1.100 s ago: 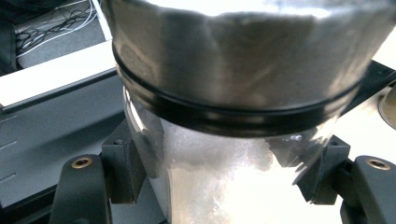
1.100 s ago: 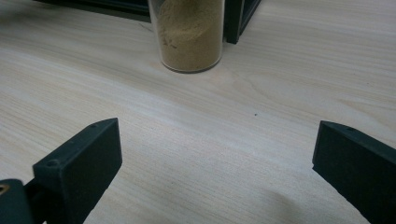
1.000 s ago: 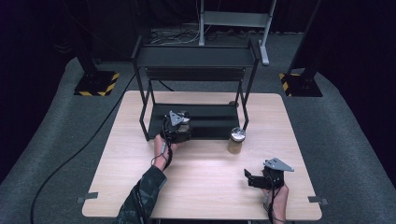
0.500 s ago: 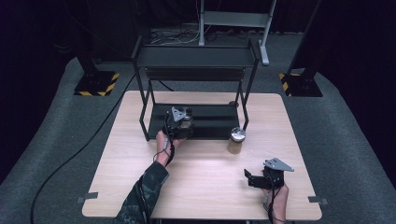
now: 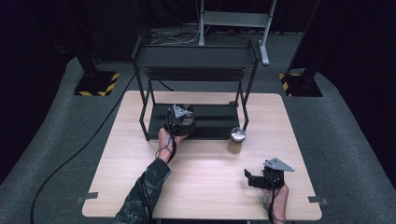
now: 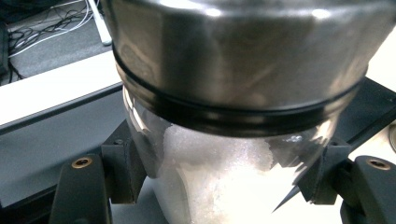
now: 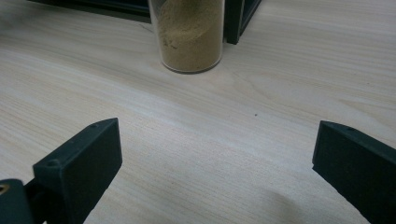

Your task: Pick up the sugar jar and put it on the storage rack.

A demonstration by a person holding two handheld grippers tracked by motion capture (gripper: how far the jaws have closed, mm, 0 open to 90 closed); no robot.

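Note:
A glass jar of white powder [image 6: 219,186] with a steel lid [image 6: 243,70] sits between the jaws of my left gripper [image 6: 224,191], which is shut on its glass body. In the high view my left gripper [image 5: 180,119] holds it at the front edge of the black rack's lower shelf [image 5: 212,120]. A second jar, with brown powder [image 5: 236,140] [image 7: 189,32], stands on the table by the rack's right front leg. My right gripper [image 5: 250,179] [image 7: 215,154] rests near the front right of the table, open, its jaws wide apart and pointed at the brown jar.
The black two-level rack [image 5: 196,56] stands at the back half of the wooden table [image 5: 201,186]. A small round object [image 5: 232,103] lies behind the rack's right rear leg. Cables and stand bases lie on the grey floor around.
My left gripper has carried the white-powder jar a little farther away, toward the rack's lower shelf. The right gripper and the brown jar have stayed put.

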